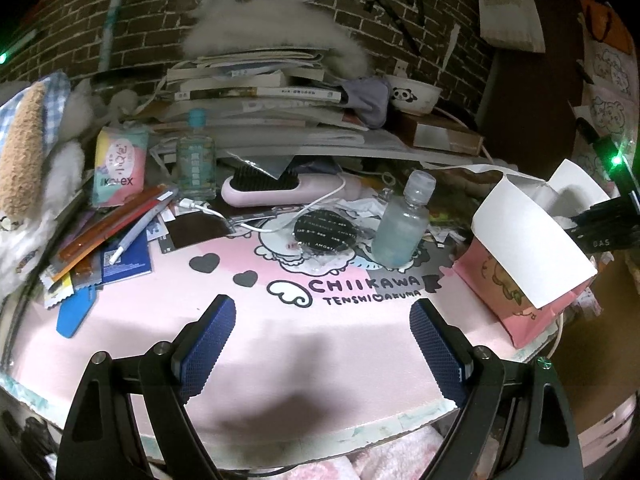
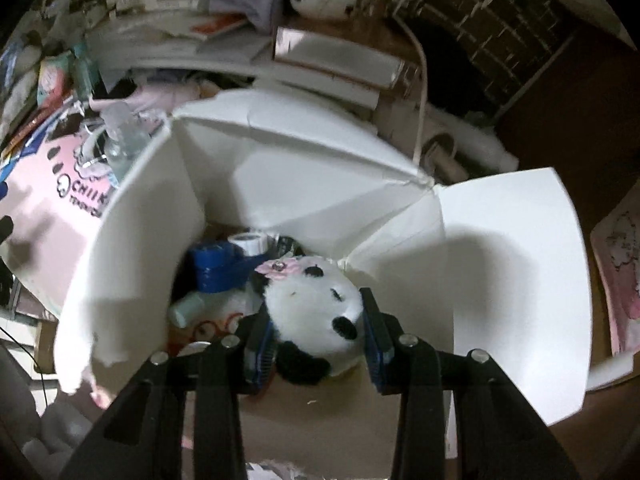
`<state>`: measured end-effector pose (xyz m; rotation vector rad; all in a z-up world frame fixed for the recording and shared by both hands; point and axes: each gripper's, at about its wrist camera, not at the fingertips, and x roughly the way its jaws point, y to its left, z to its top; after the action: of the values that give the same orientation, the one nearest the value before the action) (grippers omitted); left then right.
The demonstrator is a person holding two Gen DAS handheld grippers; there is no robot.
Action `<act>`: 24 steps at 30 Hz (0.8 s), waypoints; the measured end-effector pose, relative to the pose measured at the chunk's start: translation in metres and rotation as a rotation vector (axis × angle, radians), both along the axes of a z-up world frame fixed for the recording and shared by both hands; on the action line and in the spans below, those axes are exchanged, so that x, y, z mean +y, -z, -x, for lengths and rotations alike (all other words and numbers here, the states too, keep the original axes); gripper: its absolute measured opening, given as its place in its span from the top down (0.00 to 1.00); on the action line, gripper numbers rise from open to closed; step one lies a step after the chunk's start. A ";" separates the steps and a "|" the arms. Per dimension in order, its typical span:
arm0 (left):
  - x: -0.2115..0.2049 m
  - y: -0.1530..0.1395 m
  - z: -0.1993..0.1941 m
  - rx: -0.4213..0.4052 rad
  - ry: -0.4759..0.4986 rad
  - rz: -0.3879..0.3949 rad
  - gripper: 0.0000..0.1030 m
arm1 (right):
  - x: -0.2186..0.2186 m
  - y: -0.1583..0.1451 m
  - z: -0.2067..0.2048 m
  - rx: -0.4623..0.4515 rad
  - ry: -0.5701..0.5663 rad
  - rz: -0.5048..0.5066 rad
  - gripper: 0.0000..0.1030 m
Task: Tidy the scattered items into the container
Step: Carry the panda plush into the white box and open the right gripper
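Fingers of right gripper (image 2: 316, 330) clamped on a panda plush (image 2: 312, 308) above the open white box (image 2: 500, 264), beside blue tape (image 2: 218, 266) and a white roll (image 2: 250, 242) inside. Left gripper (image 1: 322, 336) spread wide and empty over pink mat (image 1: 304, 344). Behind the box: two bottles (image 1: 400, 224) (image 1: 196, 156), hairbrush (image 1: 276, 188), books (image 1: 256, 92), brick wall (image 1: 432, 8).
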<state>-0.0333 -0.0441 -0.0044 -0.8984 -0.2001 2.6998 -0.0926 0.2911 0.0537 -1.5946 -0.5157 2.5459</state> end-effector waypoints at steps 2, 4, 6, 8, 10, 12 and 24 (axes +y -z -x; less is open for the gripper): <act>0.000 0.000 0.000 -0.001 0.001 0.001 0.15 | 0.001 0.004 0.003 -0.027 -0.003 0.012 0.66; 0.001 0.001 0.000 -0.003 0.003 0.005 0.15 | 0.002 0.006 0.004 -0.038 -0.004 0.020 0.65; 0.002 0.002 0.001 -0.005 0.003 0.009 0.15 | 0.002 0.007 0.005 -0.040 -0.006 0.020 0.63; 0.003 0.002 0.001 -0.007 0.003 0.012 0.15 | 0.001 0.006 0.004 -0.031 -0.006 0.005 0.53; 0.003 0.003 0.001 -0.007 0.004 0.012 0.15 | -0.001 0.004 0.003 -0.010 -0.006 -0.021 0.42; 0.003 0.003 0.001 -0.007 0.005 0.012 0.15 | -0.002 0.000 0.001 0.014 -0.007 -0.035 0.34; 0.005 0.002 0.001 -0.007 0.007 0.013 0.15 | -0.026 -0.021 -0.011 0.243 -0.016 -0.201 0.20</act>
<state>-0.0340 -0.0394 -0.0068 -0.9110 -0.1807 2.6952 -0.0813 0.2655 0.0749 -1.2005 -0.7310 2.5551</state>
